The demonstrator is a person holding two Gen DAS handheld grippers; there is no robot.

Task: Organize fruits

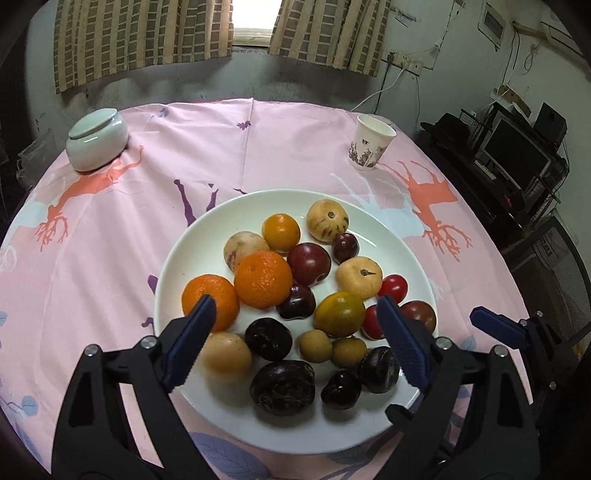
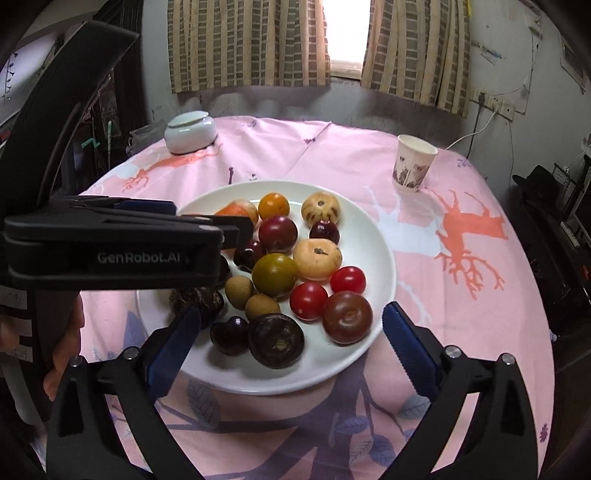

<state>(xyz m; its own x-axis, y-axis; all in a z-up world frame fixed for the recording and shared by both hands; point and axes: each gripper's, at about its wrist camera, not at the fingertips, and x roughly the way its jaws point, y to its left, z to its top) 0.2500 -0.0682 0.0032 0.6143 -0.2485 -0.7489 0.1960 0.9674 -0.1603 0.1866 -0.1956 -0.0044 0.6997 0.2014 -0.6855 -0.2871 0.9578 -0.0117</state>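
Round table under a pink cloth with orange deer print [image 1: 288, 155] sits against a grubby grey wall [image 1: 314, 79]. Bright daylight blows out the window [image 1: 255, 14] between tan brick-pattern curtains [image 1: 144, 33]. Off the table's right edge, a dark shelf holds a black monitor [image 1: 517, 153]; white cables dangle from a wall socket [image 1: 400, 61].

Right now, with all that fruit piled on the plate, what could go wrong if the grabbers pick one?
1. The fruits touch each other on the white plate, so lifting the big orange might roll its neighbours off.
2. The left gripper and right gripper, both open, hover close together and could bump.
3. The red cherry tomatoes could squash.
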